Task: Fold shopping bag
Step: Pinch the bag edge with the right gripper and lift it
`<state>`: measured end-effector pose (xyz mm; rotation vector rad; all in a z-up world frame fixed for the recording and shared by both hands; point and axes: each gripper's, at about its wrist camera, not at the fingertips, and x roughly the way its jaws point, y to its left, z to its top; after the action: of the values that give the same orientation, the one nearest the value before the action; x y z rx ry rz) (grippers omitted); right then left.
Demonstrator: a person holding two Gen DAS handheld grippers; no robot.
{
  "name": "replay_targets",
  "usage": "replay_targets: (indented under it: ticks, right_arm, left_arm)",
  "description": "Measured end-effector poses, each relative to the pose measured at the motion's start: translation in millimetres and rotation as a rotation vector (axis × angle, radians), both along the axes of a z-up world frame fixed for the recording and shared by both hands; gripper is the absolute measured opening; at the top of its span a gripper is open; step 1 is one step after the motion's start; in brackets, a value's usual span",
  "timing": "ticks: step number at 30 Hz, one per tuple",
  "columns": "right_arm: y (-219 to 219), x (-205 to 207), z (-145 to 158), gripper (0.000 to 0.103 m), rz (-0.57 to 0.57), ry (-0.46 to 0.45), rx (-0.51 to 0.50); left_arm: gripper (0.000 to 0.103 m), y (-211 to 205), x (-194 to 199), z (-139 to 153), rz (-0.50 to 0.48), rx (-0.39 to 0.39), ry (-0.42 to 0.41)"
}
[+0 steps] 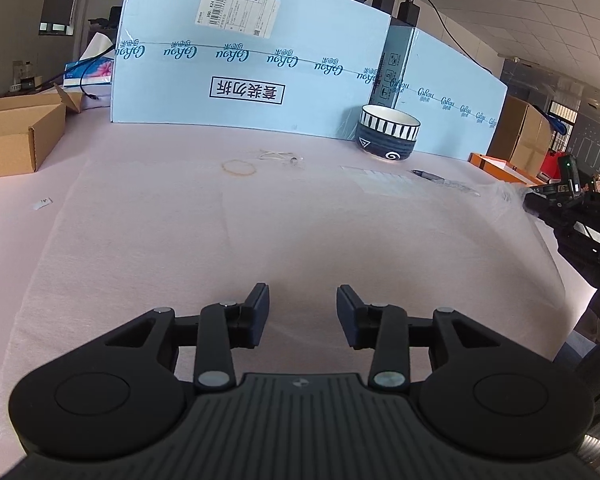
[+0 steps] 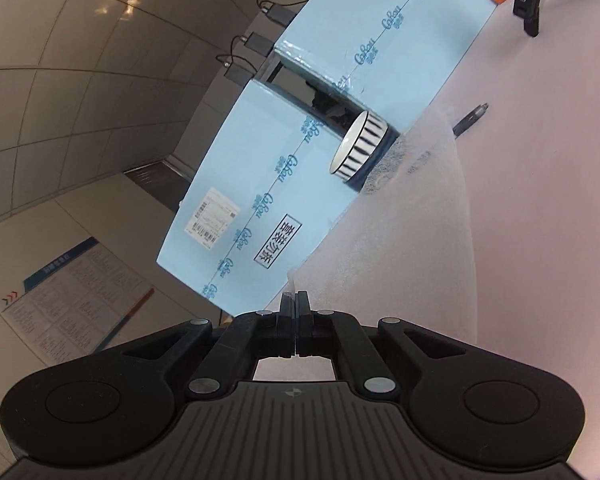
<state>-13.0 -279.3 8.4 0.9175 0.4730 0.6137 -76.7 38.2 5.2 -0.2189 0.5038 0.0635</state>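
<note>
The shopping bag is a thin, translucent white sheet lying flat on the pink table. My left gripper is open and empty, just above the bag's near part. My right gripper is shut on an edge of the bag and holds that part lifted, so the sheet rises from the table toward the fingers. The right gripper also shows at the right edge of the left wrist view, where the bag's right edge lifts toward it.
A long light-blue carton stands along the back of the table. A striped dark bowl sits in front of it, with a pen, a rubber band and a small wire nearby. An open cardboard box is at the left.
</note>
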Motion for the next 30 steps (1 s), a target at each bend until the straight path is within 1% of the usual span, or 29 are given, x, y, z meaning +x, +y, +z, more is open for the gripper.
replay_targets:
  ticks: [1,3,8,14,17,19,21,25,30]
  right_arm:
    - [19.5,6.5,-3.2,0.0,0.058,0.005,0.014]
    - [47.6,12.7,-5.6,0.001,0.136,0.004,0.021]
    - [117.1,23.4,0.4,0.001,0.343,-0.008,0.044]
    - [181.1,23.3,6.9,0.001,0.516,-0.017,0.056]
    - [206.9,20.4,8.4,0.001,0.59,-0.009,0.055]
    - [230.5,16.4,9.4,0.001,0.661,-0.002,0.054]
    - [245.8,12.7,9.9,0.001,0.707,0.0,0.041]
    - [271.3,7.7,4.0,0.001,0.767,0.045,-0.004]
    - [278.4,10.3,1.7,0.001,0.759,0.082,-0.068]
  left_arm:
    - [0.035,1.6,-4.2,0.4,0.01,0.001,0.0]
    - [0.035,5.6,-12.6,-2.0,0.03,-0.008,-0.001]
    - [0.036,16.7,-28.9,-4.2,0.07,-0.033,-0.009]
    - [0.037,26.8,-40.6,-3.1,0.08,-0.049,-0.035]
    - [0.037,33.9,-48.7,-1.0,0.1,-0.053,-0.051]
    - [0.038,39.0,-54.6,-0.5,0.118,-0.055,-0.058]
    - [0.038,43.4,-59.8,-1.1,0.137,-0.054,-0.057]
    - [0.038,51.4,-73.7,-6.7,0.172,-0.058,-0.041]
    - [0.038,55.6,-84.7,-8.6,0.176,-0.055,-0.044]
